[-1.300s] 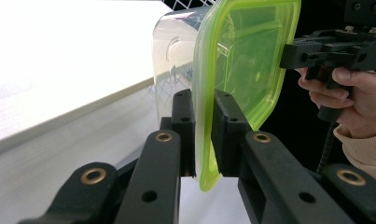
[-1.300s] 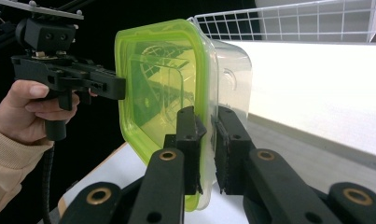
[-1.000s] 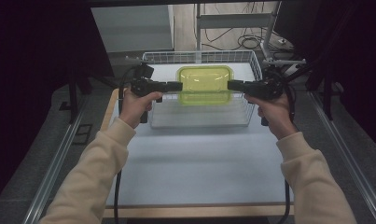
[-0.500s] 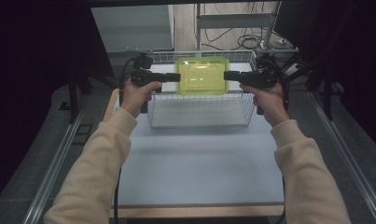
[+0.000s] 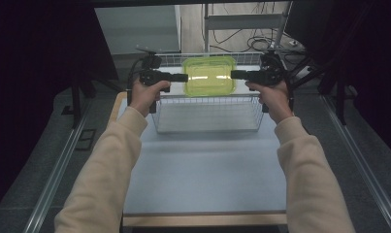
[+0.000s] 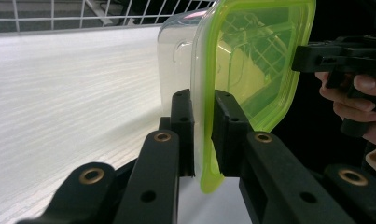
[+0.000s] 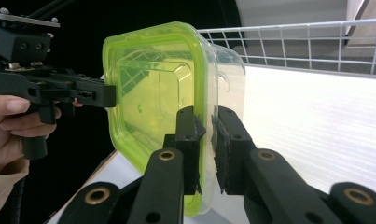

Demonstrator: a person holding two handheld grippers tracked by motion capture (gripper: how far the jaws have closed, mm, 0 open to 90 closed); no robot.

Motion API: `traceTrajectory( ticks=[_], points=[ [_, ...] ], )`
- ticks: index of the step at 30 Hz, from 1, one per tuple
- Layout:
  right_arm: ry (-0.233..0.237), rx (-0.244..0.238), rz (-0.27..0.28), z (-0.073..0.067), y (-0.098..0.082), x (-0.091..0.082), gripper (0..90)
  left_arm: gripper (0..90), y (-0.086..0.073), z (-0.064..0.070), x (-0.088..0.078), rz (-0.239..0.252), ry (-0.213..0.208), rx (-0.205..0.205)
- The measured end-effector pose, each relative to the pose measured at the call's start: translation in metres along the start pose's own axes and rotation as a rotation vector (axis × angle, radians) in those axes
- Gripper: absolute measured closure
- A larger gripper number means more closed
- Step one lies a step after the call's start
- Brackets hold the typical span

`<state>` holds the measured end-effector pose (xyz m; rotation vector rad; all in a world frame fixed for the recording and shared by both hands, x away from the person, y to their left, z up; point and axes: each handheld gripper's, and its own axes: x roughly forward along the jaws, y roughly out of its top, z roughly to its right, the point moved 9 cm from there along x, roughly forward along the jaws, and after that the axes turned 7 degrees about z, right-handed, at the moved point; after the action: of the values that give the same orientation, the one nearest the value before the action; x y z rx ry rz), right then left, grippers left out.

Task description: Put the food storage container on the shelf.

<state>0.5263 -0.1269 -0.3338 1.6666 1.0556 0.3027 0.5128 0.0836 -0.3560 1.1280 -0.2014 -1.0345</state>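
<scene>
Here, the clear rectangular plastic container with a lime-green lid [image 5: 208,76] hangs above the wire basket [image 5: 207,116] (seemingly empty), the left gripper [image 5: 183,77] and the right gripper [image 5: 234,74] each clamped on opposite rims for balance.

Clear container [image 5: 208,76] with green lid, level, apparently above wire basket [image 5: 207,114].

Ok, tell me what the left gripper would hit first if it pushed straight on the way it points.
The left gripper is already shut on the green-lidded container's rim. Pushing on, it would drive the container toward the right gripper, which clamps the opposite edge.
</scene>
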Motion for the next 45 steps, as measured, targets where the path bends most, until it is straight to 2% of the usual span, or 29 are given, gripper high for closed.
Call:
traceTrajectory(
  ticks=[10,16,18,24,28,32,35,37,39,41,45],
  points=[
    [-0.035,0.031,-0.025,0.010,0.001,0.012,79.7,78.9,0.003,-0.011,0.010,-0.021,0.034,-0.039],
    [-0.055,0.054,-0.040,0.016,0.000,0.016,78.7,78.0,0.007,-0.011,0.014,-0.005,0.023,-0.073],
    [-0.068,0.053,-0.047,0.020,0.000,0.017,78.1,76.9,0.007,-0.011,0.015,-0.006,0.017,-0.069],
    [-0.097,0.056,-0.037,0.027,0.001,0.023,75.6,69.1,0.009,-0.011,0.022,0.002,0.039,-0.073],
    [-0.125,0.033,-0.042,0.030,0.001,0.026,71.8,65.3,0.010,-0.014,0.026,-0.008,0.061,-0.061],
    [-0.144,0.032,-0.046,0.034,-0.001,0.030,66.4,55.0,0.010,-0.017,0.032,0.006,0.063,-0.072],
    [-0.161,0.024,-0.053,0.038,-0.004,0.031,60.0,39.5,0.007,-0.019,0.036,-0.010,0.056,-0.063],
    [-0.179,0.009,-0.042,0.038,-0.004,0.031,55.4,27.6,0.007,-0.019,0.038,0.004,0.051,-0.068],
    [-0.187,0.002,-0.038,0.038,-0.004,0.030,51.2,21.2,0.008,-0.020,0.037,0.012,0.041,-0.073],
    [-0.186,-0.001,-0.036,0.036,-0.005,0.029,47.3,17.5,0.007,-0.019,0.037,0.013,0.022,-0.081],
    [-0.170,-0.001,-0.014,0.032,-0.003,0.025,40.9,12.8,0.008,-0.021,0.032,0.028,0.023,-0.089]
  ],
)
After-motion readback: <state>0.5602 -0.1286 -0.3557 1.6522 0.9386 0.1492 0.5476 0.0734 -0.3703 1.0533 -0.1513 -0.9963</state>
